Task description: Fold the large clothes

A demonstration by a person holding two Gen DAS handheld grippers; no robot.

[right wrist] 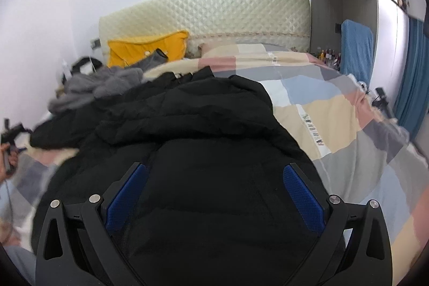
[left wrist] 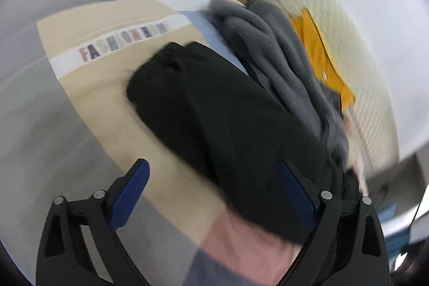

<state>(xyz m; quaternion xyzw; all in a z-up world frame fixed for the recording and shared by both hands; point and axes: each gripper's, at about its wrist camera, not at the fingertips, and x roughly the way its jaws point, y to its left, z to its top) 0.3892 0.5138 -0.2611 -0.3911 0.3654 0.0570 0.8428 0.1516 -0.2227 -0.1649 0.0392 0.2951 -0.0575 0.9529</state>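
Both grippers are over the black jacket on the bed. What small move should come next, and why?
Probably lower the left gripper onto the black jacket's sleeve end and close on it. Both grippers stand open and hold nothing; the right gripper hovers above the jacket's body. The sleeve lies spread on the quilt, ready to fold inward.

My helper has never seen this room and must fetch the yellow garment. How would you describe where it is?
Start at the cream quilted headboard at the top of the bed with the pastel patchwork bedspread. The mustard-yellow garment leans against the headboard's left end, just beyond the fluffy grey fleece. It is the only bright yellow piece; the clothes beside it are grey or black.
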